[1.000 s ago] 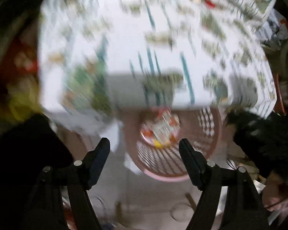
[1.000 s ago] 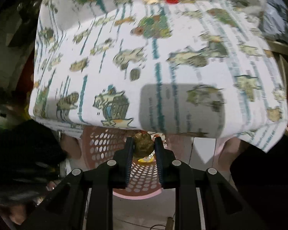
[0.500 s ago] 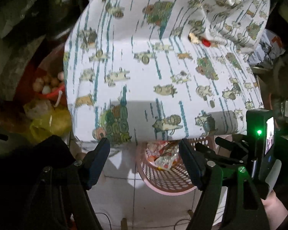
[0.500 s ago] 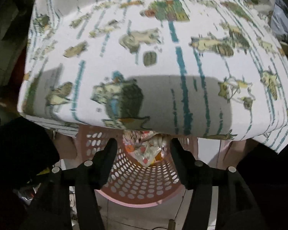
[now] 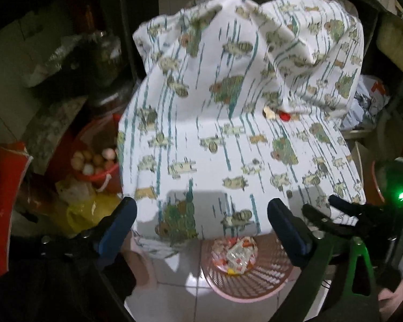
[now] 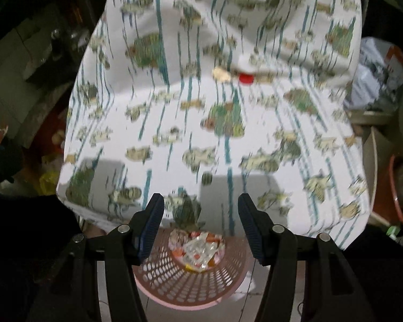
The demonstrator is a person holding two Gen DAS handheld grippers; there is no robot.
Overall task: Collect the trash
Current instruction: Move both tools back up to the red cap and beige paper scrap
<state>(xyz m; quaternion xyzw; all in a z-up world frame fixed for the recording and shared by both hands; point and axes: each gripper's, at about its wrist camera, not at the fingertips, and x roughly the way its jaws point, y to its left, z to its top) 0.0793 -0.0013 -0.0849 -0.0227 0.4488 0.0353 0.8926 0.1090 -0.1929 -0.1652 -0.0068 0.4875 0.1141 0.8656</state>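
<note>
Jaws of both the right gripper [image 6: 201,225] and left gripper [image 5: 201,230] stand wide, holding nothing. Wrappers [image 6: 198,249] lie in the pink basket [image 6: 185,292] just beyond and below them, under the bench's patterned cloth [image 6: 201,123].

Both wrist cameras look down and forward along their own fingers, over the near edge of the table with the printed tablecloth [image 5: 228,139]. The left view sits back a little and leftward, catching the red tub of eggs [image 5: 94,161] at far left and the right gripper [image 5: 333,220] at its right edge. The right view hangs closer, centred above the pink basket [image 6: 190,289]. Shared: cloth, basket, the red cap [image 6: 246,78].
</note>
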